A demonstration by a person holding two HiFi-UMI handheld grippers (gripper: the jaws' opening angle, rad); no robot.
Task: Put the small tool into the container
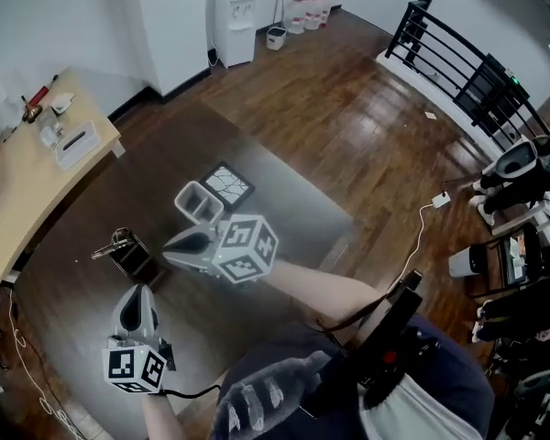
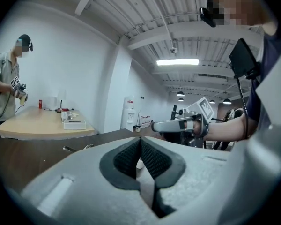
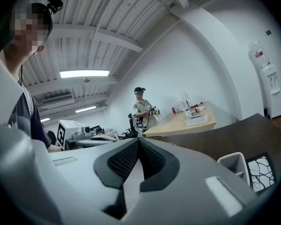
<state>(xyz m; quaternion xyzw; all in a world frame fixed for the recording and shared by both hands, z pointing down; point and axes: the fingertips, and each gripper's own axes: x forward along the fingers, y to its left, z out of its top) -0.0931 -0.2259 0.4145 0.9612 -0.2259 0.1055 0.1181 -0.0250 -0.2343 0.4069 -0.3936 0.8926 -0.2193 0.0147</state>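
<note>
A small metal tool (image 1: 113,242) lies on a black box (image 1: 136,257) at the left of the dark table (image 1: 293,200). The white open container (image 1: 199,202) stands further back, beside a square tile with a crack pattern (image 1: 228,185). My right gripper (image 1: 171,245) hovers level just in front of the container, jaws shut with nothing between them (image 3: 139,142); the container (image 3: 234,165) shows low at its right. My left gripper (image 1: 137,293) is nearer me, below the black box, pads meeting at the tip (image 2: 140,142) and holding nothing. The right gripper (image 2: 155,125) shows ahead of it.
A light wooden table (image 1: 32,177) with small items stands at the left, and a person (image 2: 7,88) stands by it. A water dispenser (image 1: 235,16) is at the back wall, a black railing (image 1: 467,62) and equipment at the right.
</note>
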